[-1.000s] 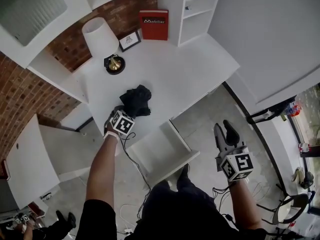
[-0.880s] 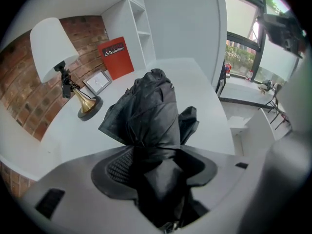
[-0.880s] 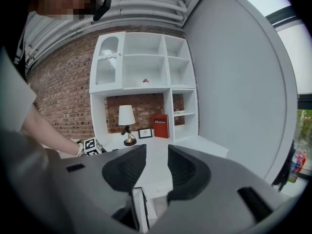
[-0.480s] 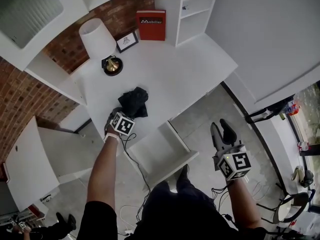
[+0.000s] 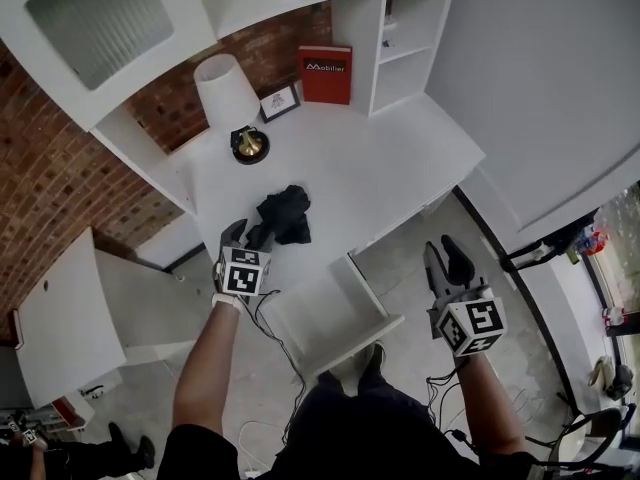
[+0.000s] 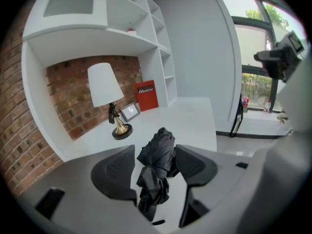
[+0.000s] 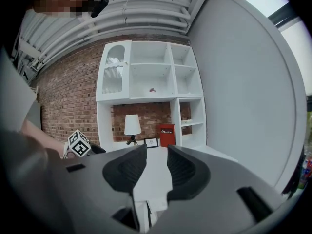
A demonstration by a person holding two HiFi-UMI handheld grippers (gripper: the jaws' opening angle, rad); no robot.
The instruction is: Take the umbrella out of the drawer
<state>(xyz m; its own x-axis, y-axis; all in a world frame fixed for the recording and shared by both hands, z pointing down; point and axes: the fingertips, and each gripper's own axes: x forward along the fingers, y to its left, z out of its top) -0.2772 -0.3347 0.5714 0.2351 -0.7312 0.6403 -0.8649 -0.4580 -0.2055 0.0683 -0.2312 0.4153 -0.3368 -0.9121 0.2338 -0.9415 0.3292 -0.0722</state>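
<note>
Two grippers grip nothing: left gripper [image 5: 246, 234] wide, closing about the limp-looking, likely light umbrella [image 5: 285, 215] on tabletop [image 5: 370, 163], right gripper [image 5: 446, 258] half-open; grab mid-bundle.

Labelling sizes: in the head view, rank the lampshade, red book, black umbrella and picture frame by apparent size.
1. lampshade, though it rises nearer the camera
2. red book and black umbrella, about alike
3. picture frame
</note>
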